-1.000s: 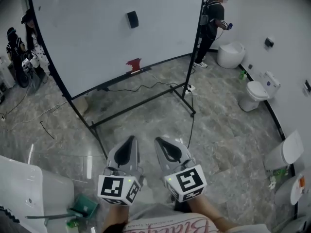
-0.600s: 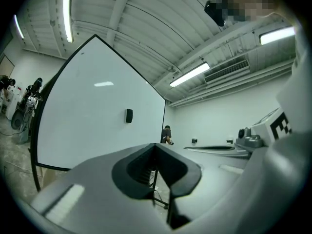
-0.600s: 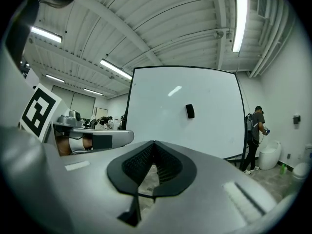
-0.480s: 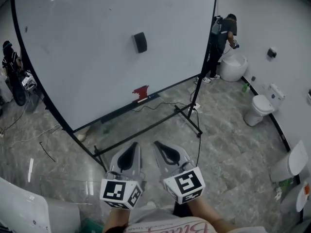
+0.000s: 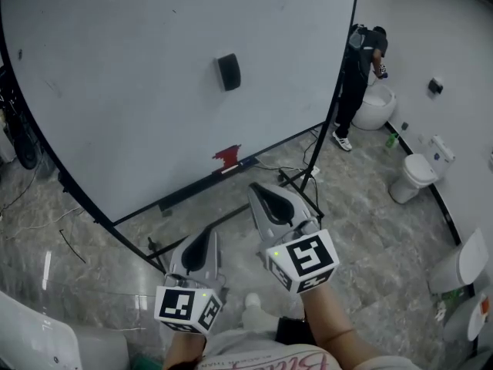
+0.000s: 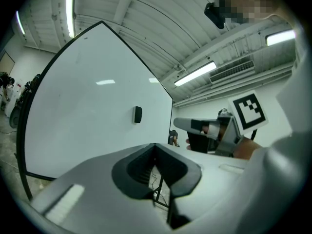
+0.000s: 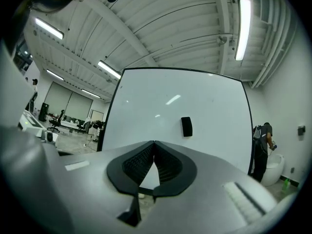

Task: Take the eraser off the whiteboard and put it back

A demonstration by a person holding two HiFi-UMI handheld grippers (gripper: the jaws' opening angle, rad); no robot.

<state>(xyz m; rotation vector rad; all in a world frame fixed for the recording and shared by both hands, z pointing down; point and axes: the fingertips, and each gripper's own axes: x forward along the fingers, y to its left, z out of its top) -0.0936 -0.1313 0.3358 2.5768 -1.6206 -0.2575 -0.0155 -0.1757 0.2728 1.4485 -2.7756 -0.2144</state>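
Only the head view shows the black stand feet of the whiteboard (image 5: 131,99), the red item (image 5: 227,156) on its lower rail, and the grey marble-pattern floor (image 5: 370,237). Only the two gripper views show the ribbed ceiling and its strip lights (image 7: 242,28). The left gripper view also shows the right tongs (image 5: 260,191) from the side, with their marker cube (image 6: 249,110). The right gripper view shows an open work area (image 7: 63,123) to the left of the board. The left tongs (image 5: 206,233) are closed and empty, and so are the right tongs. The black eraser (image 5: 229,72) is on the whiteboard above mid-height, well apart from both tongs. White toilets (image 5: 416,177) line the right wall, and a person (image 5: 362,64) stands at one of them. Compared with one second earlier, the whiteboard fills more of the head view. The right tongs now sit higher and further forward than the left tongs.
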